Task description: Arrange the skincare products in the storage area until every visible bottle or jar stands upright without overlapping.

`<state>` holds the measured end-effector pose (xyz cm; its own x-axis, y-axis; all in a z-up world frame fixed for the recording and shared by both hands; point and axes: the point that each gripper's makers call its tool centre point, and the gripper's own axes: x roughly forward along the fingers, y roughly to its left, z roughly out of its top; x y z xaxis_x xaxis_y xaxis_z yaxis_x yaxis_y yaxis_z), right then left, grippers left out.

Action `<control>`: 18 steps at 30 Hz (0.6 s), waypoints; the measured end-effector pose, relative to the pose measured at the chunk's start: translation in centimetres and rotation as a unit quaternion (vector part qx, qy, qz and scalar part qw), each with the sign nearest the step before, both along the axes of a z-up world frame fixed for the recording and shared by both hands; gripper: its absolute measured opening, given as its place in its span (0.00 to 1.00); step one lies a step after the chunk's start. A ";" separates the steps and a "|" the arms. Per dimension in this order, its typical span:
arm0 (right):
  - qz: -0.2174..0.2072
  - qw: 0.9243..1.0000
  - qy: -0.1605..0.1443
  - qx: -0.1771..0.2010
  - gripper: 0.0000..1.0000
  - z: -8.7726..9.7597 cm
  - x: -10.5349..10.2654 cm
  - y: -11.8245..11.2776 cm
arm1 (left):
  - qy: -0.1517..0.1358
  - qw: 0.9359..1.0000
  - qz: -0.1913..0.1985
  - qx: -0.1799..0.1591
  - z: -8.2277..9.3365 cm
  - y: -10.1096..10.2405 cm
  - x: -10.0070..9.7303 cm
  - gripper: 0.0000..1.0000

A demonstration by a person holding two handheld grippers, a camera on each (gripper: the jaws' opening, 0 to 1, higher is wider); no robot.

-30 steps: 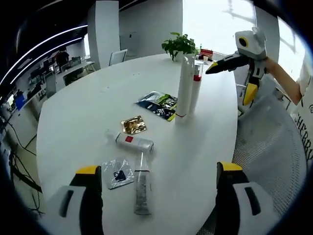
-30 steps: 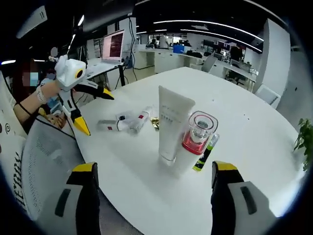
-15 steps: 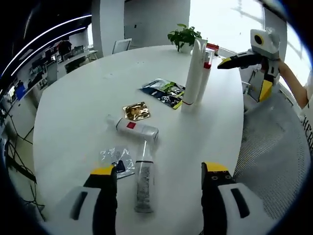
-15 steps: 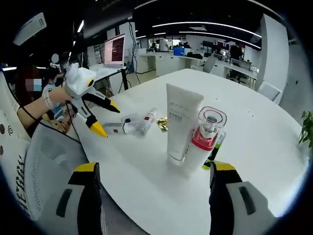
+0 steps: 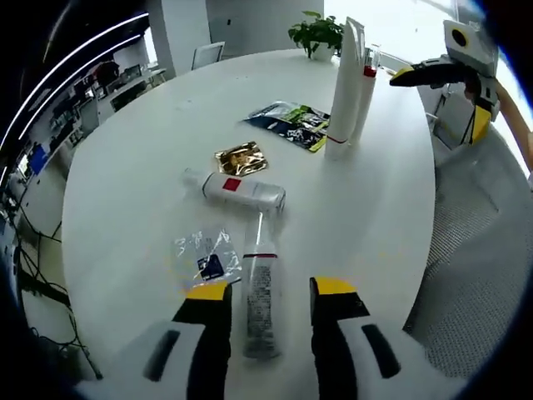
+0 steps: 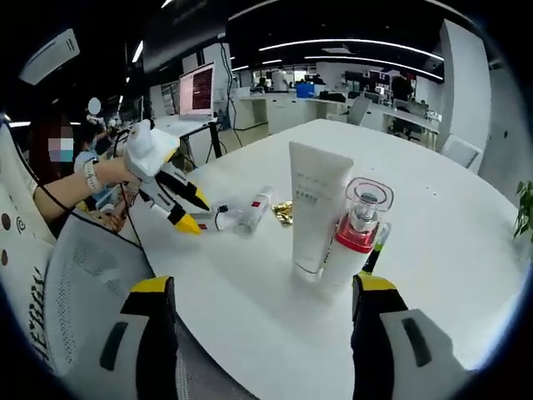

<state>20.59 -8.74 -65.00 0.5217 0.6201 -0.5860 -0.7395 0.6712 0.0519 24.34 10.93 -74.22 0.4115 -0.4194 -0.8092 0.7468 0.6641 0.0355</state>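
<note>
Left hand-held gripper (image 5: 271, 292) low, straddling lying clear bottle (image 5: 260, 296).

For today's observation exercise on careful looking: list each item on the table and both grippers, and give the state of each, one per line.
Clear bottle: lying flat, between the left gripper's jaws.
White bottle with red label: lying on its side.
White tube: standing upright.
Red-collared bottle: upright, right beside the tube.
Gold sachet: lying flat.
Left gripper: jaws narrowed around the clear bottle; grip unclear.
Right gripper: open, holding nothing.
</note>
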 end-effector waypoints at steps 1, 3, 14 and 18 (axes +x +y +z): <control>0.000 1.000 0.000 0.003 0.85 0.0 0.0 0.0 | -0.001 1.000 0.000 0.002 -0.1 0.0 0.1 0.30; 0.001 1.000 -0.004 0.016 0.82 0.3 -0.1 0.3 | -0.004 1.000 -0.006 0.010 -0.5 0.1 0.2 0.29; 0.019 0.998 0.006 0.058 0.74 0.0 -0.8 1.5 | 0.006 1.000 -0.011 0.026 -1.5 0.4 0.2 0.21; 0.019 0.997 0.015 0.079 0.71 -0.2 -0.9 2.1 | 0.008 0.999 -0.020 0.045 -1.9 0.5 0.1 0.19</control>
<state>19.69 -6.60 -65.17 0.4794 0.7249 -0.4946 -0.7613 0.6239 0.1765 24.46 11.44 -76.14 0.3824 -0.3603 -0.8509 0.7735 0.6285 0.0815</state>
